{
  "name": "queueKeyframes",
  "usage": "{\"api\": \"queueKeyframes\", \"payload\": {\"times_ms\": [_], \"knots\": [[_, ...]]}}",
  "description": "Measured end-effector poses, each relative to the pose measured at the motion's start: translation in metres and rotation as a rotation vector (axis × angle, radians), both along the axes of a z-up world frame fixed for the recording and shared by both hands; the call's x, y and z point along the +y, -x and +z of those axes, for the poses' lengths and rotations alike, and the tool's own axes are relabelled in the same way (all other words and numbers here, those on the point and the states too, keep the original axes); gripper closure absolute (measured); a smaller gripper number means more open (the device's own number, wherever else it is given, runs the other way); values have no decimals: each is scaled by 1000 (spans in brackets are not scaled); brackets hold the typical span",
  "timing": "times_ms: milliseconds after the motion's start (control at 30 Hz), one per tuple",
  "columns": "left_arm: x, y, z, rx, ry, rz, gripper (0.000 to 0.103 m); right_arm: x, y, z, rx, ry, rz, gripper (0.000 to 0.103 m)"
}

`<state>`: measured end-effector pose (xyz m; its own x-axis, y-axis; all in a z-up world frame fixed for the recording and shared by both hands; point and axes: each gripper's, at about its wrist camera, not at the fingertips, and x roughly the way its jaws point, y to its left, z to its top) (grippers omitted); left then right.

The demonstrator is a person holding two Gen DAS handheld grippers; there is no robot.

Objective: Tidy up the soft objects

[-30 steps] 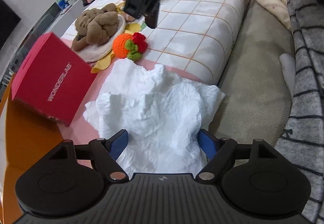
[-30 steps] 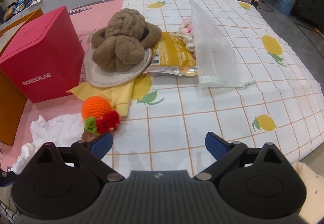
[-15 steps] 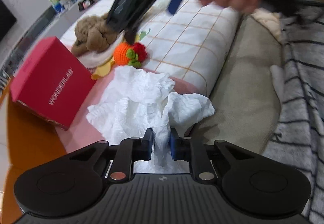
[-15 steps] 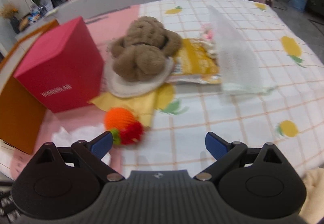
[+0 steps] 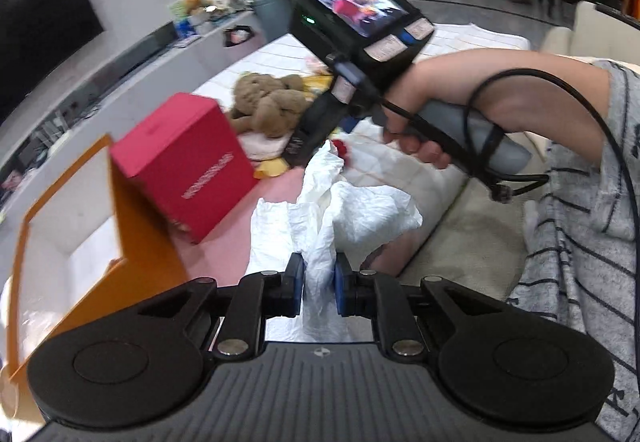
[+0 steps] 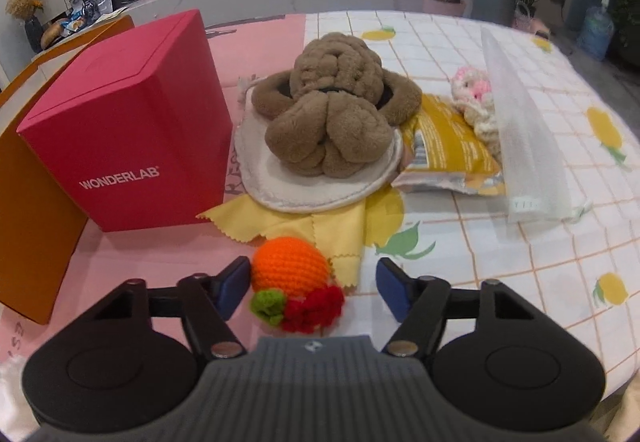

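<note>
**Sorting barely begun: one cloth pinched, one crochet toy about to be taken**

The table (image 6: 500, 54), under its pink and lemon-check covering, is crowded, so by my reading most of the tidying is ahead. At its left edge stands an open orange box (image 5: 144, 242), with a red carton (image 6: 132, 130) just beside it; nothing soft can be seen inside the box (its floor shows pale and bare, though only part of it is in view).

Next in bulk is the brown knotted plush (image 6: 336, 110), lying on a round white pad (image 6: 320, 182), with a yellow cloth (image 6: 304, 226) poking out beneath. Beside it lie a yellow snack packet (image 6: 448, 142), a white mesh bag (image 6: 524, 150) and a pink-and-cream knitted piece (image 6: 476, 98), none of them yet dealt with.

The crumpled white cloth (image 5: 352, 210) is drawn up by one fold, and the left gripper (image 5: 319, 286) is clamped on that fold, most of the cloth trailing down to the pink covering.

Smallest is the orange crochet toy (image 6: 290, 268) with its green and red trim. It sits on the table between the jaws of the right gripper (image 6: 310, 288), which are closing; the left pad is touching or nearly so, the right pad stands well clear.
</note>
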<state>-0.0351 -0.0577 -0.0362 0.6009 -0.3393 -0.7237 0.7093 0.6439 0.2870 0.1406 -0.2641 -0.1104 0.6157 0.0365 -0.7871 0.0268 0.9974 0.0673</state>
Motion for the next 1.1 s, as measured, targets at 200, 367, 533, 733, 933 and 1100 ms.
{"api": "queueKeyframes", "payload": {"times_ms": [200,367,533,733,933,1100], "knots": [[7,9,8,-19,-9,34,86,9,4,4,9,57,44,62],[12,10,11,-27,3,62,86,5,5,6,20,30,21,62],[12,4,18,-20,30,116,86,1,12,16,-10,-11,8,62],[16,1,46,-88,63,103,86,-4,24,33,-42,-21,-18,62],[24,4,75,-152,154,95,86,-2,52,65,-120,-31,-7,62],[40,-7,96,-196,225,136,86,9,65,97,-185,-30,11,62]]}}
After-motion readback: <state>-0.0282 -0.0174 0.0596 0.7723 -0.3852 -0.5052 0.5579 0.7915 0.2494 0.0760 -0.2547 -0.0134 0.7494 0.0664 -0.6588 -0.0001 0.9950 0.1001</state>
